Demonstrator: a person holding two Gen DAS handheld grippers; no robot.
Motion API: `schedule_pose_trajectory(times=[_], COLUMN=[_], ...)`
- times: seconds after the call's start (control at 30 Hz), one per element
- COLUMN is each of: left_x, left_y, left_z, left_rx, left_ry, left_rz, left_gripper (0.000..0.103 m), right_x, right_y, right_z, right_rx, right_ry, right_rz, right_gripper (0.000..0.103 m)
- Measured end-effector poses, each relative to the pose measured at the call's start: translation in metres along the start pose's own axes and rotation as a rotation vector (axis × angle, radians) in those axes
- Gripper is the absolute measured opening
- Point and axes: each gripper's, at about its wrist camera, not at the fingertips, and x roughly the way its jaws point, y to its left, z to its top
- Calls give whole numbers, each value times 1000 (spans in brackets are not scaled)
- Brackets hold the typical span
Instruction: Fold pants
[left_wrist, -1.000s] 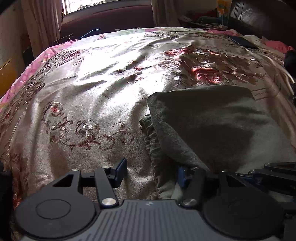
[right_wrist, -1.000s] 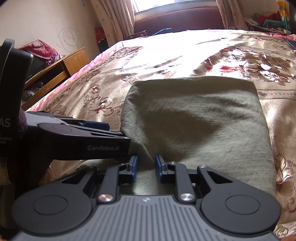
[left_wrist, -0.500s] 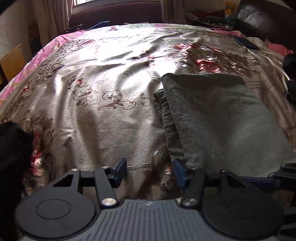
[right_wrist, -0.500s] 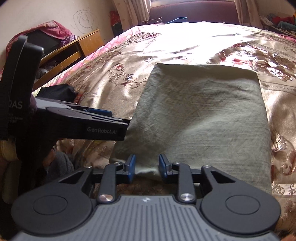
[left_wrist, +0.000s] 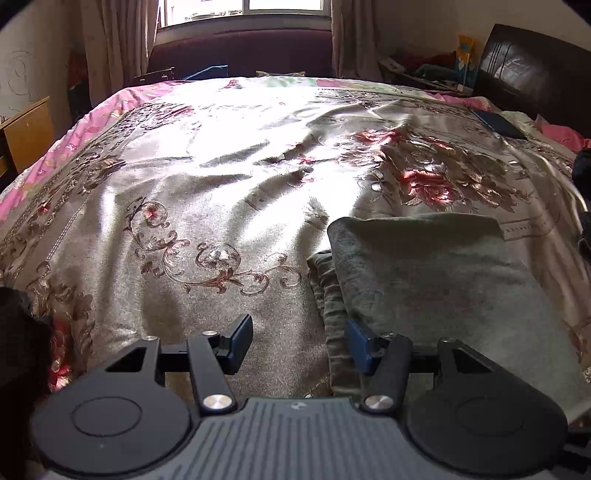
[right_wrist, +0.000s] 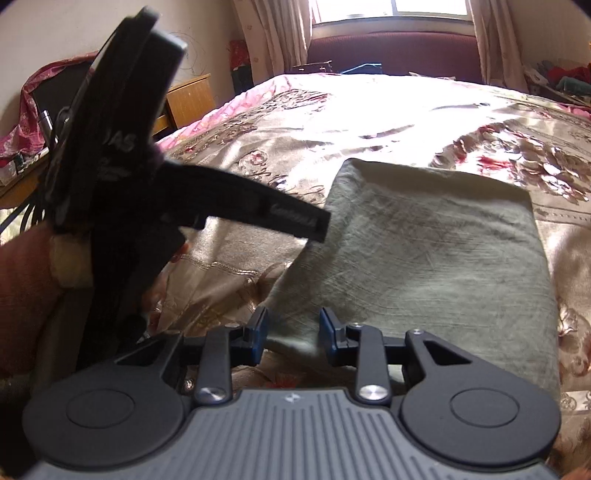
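Observation:
The grey-green pants (left_wrist: 436, 280) lie folded into a rectangle on the bed, with bunched layers showing along their left edge. They also show in the right wrist view (right_wrist: 424, 251). My left gripper (left_wrist: 298, 341) is open and empty, hovering above the pants' near left edge. My right gripper (right_wrist: 291, 334) is open and empty, just above the pants' near edge. The left gripper's body (right_wrist: 122, 166) stands raised at the left of the right wrist view.
The bed carries a shiny gold floral bedspread (left_wrist: 207, 192) with a pink edge. A wooden cabinet (right_wrist: 190, 96) stands left of the bed. A dark headboard (left_wrist: 532, 62) and clutter are at the far right. A dark cloth (left_wrist: 18, 332) lies at the near left.
Both grippers have pulled back and risen from the pants. The right gripper's jaws have opened wider. The left gripper has tilted upward in the right wrist view.

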Motion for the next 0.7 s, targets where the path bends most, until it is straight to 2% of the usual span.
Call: schedule_pose_trajectory(times=[0.1,0.33,0.5,0.63,0.7], left_x=[10,-20,-38,-47,-51], left_y=[3,6,0,-11,-18], left_z=[6,-7,-24,-38,-43], left_rx=[8,-3,6,-4,5], left_ry=[21,3,13,29,37], left_rz=[22,20,30,11,5], left_gripper=[68,72,74,74,79], right_x=[13,-24,-59,-75,-79], right_y=[4,2,-5,-23,-30], right_z=[-1,-7,-23,-30,-30], right_rx=[-7,49,71,169,209], right_ry=[28,-24,-59,-103,-110], right_rz=[17,67,24,-65,-113], right_gripper=[43,42,42,42,43])
